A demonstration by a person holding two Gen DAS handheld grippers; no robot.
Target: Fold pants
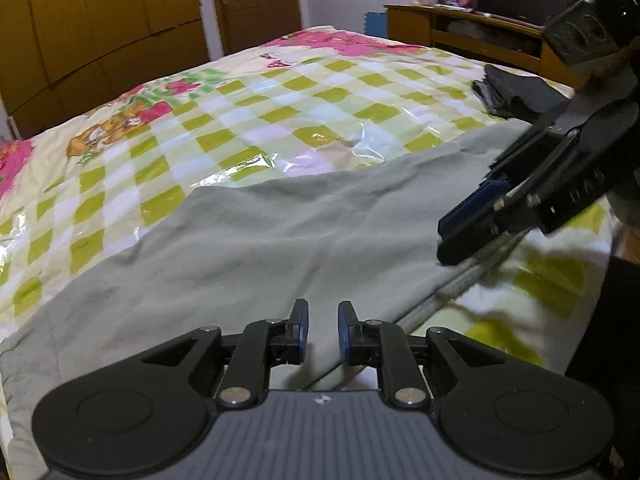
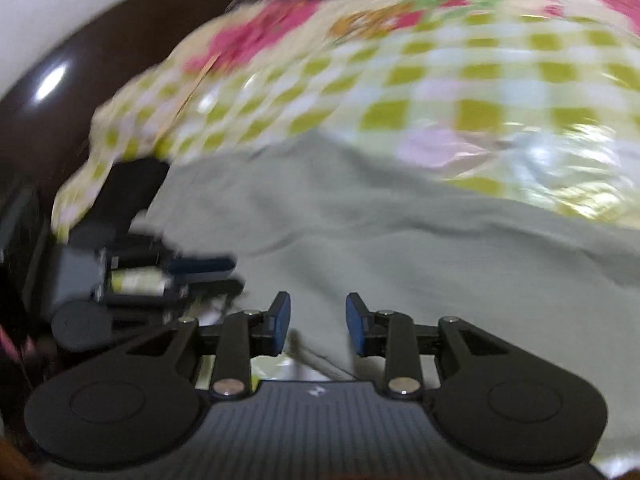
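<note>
Pale grey-green pants (image 1: 260,240) lie spread flat across the near part of the bed, with an edge running along the lower right. My left gripper (image 1: 323,318) hovers just over their near edge, open by a narrow gap with nothing between its blue pads. My right gripper (image 1: 460,236) reaches in from the right, above the pants' right edge. In the blurred right wrist view the pants (image 2: 400,260) fill the middle. There my right gripper (image 2: 318,314) stands open over them, empty. The left gripper (image 2: 224,276) shows at the left of that view.
The bed carries a glossy yellow-green checked cover (image 1: 240,120) with pink cartoon prints. A dark folded pile of clothes (image 1: 512,92) lies at the bed's far right. Beyond stand brown wardrobes (image 1: 80,40), a door (image 1: 256,0) and a wooden TV cabinet (image 1: 460,28).
</note>
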